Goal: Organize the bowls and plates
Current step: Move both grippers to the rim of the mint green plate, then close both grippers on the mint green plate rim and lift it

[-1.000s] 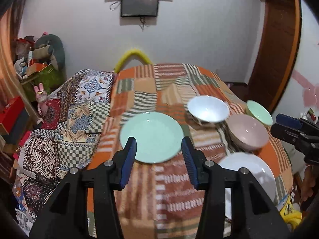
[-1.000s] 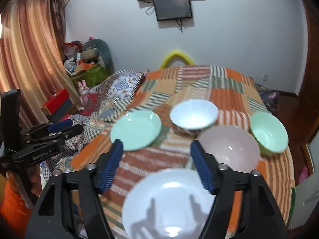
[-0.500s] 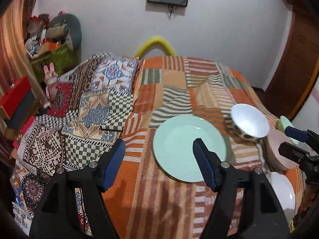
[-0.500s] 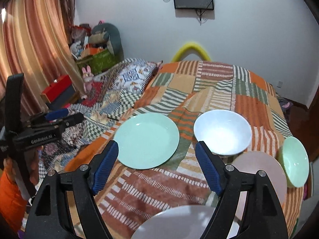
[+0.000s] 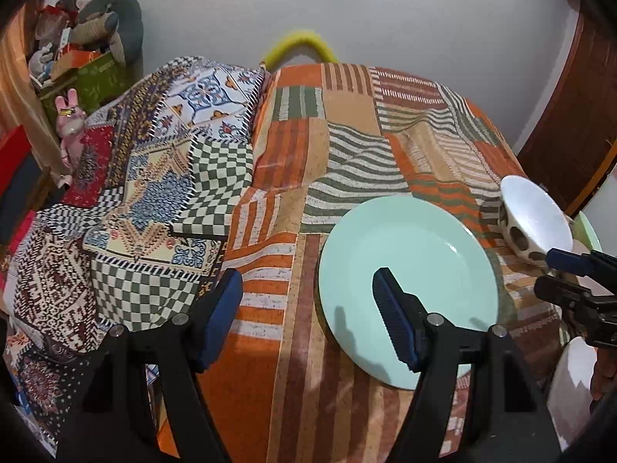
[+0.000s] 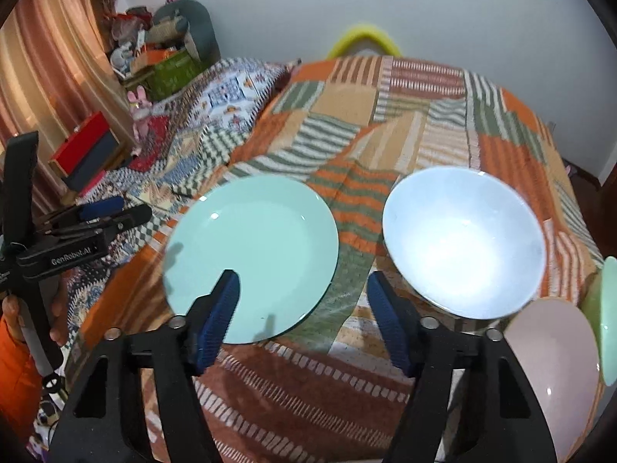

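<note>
Hovering spread and empty, left gripper [image 5: 306, 314] straddles the near-left rim of the mint plate [image 5: 408, 270] lying flat on the striped blanket [image 5: 347, 146]. Risk: thin rim slips on soft cloth. Right gripper [image 6: 302, 314] also spread, white bowl [image 6: 462, 239] just beside.

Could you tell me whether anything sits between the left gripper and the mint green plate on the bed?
Nothing visible does. The left gripper hangs open just above the near-left rim of the mint green plate, over bare patchwork blanket. The white bowl lies beyond the plate's right side, out of the path.
</note>
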A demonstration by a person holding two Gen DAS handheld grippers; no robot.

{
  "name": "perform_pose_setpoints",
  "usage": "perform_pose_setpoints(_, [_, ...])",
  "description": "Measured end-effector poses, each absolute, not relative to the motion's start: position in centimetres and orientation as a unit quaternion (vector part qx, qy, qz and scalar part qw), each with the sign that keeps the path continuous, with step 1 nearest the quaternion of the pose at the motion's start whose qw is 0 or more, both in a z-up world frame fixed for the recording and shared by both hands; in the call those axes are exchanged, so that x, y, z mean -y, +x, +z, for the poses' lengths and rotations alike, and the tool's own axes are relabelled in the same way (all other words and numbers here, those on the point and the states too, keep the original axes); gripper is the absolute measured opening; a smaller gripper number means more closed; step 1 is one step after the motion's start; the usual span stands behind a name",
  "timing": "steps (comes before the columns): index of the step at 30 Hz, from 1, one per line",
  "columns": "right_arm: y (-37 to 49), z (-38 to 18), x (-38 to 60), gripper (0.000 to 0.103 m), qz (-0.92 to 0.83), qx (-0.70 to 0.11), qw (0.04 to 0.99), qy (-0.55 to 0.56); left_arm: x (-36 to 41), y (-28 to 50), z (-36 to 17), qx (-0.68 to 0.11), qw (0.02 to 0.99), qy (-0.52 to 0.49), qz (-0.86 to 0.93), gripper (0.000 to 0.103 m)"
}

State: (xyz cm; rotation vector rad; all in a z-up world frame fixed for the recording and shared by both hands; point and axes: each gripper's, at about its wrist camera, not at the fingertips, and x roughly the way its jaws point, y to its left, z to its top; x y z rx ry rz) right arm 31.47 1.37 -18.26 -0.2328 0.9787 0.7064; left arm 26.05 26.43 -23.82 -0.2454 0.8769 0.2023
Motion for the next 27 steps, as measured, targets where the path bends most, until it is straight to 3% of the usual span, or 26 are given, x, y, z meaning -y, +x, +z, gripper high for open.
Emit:
perform_pose_setpoints(2, [31.8,-18.9,-1.7,0.051,0.331,-0.469,0.811,-0.113,-26.5,26.4,-24.5,-0.425,0.893,-0.118,0.093,0.067])
perform_pose_setpoints(4, [32.4,-19.8,-2.1,0.044,0.333,-0.485,0.8,-0.116,-26.4,26.9,-25.2,-0.429,0.892,-0.116,0.085,0.057])
perform_pose_setpoints(7, [32.9,-20.7,-2.6,0.035,0.334,-0.5,0.79,-0.123,-26.5,27.3,-26.0,-0.436,0.889,-0.117,0.079,0.051])
perform_pose_setpoints(19, [34.5,-23.3,-3.4,0.034,0.319,-0.541,0.768,-0.126,-25.8,28.6,-28.7,-0.472,0.872,-0.126,0.036,0.022])
perform_pose_setpoints(21, [34.6,-23.4,-3.4,0.033,0.321,-0.545,0.765,-0.122,-25.4,28.7,-28.9,-0.474,0.871,-0.124,0.031,0.021])
perform_pose_setpoints(23, [34.6,-23.4,-3.5,0.024,0.324,-0.55,0.759,-0.124,-25.0,28.7,-28.8,-0.473,0.873,-0.112,0.037,0.021])
perform_pose_setpoints(27, [34.4,-23.1,-3.3,0.02,0.315,-0.548,0.764,-0.128,-24.8,28.3,-28.4,-0.477,0.871,-0.109,0.03,0.021])
